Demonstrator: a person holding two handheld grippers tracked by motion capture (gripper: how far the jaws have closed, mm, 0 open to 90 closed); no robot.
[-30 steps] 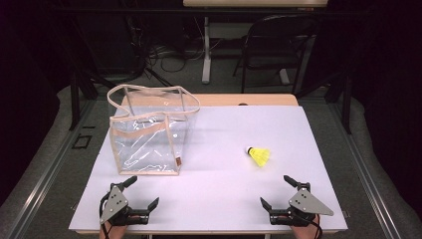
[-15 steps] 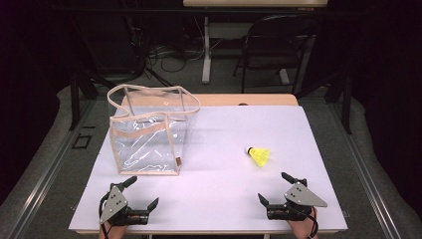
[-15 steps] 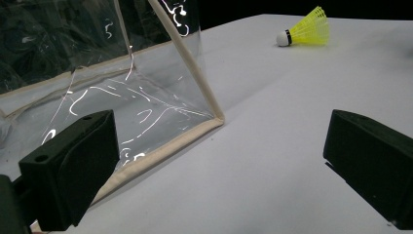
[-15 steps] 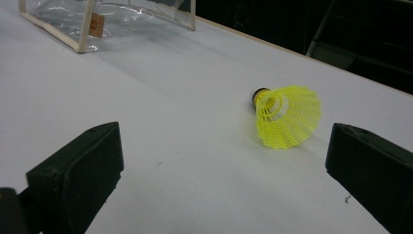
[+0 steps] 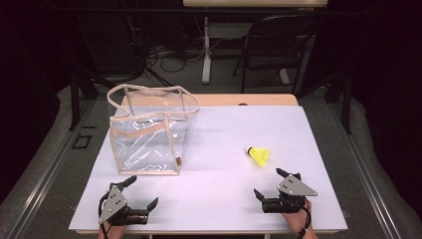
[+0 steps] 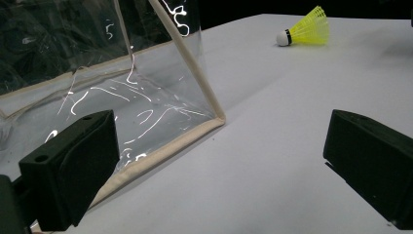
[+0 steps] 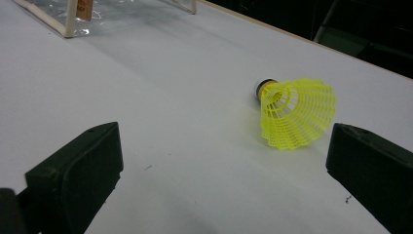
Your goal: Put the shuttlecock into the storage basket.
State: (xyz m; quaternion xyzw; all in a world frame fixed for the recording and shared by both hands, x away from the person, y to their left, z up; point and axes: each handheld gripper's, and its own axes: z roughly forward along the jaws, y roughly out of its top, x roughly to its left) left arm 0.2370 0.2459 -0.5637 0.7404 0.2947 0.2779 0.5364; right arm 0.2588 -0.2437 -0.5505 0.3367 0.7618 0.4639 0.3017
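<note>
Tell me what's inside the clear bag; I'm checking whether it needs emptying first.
Nothing shows inside the clear bag: through its transparent walls only creases, glare and the white table appear. The yellow shuttlecock lies outside on the table, before the open right gripper. Glare could hide something small.

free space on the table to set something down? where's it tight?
Biggest bare patch: the middle of the white table top, between the clear bag and the yellow shuttlecock. Also bare: the far right part beyond the shuttlecock, and the front strip between the left claw and right claw. Tight: between bag and left claw, and between shuttlecock and right claw.
</note>
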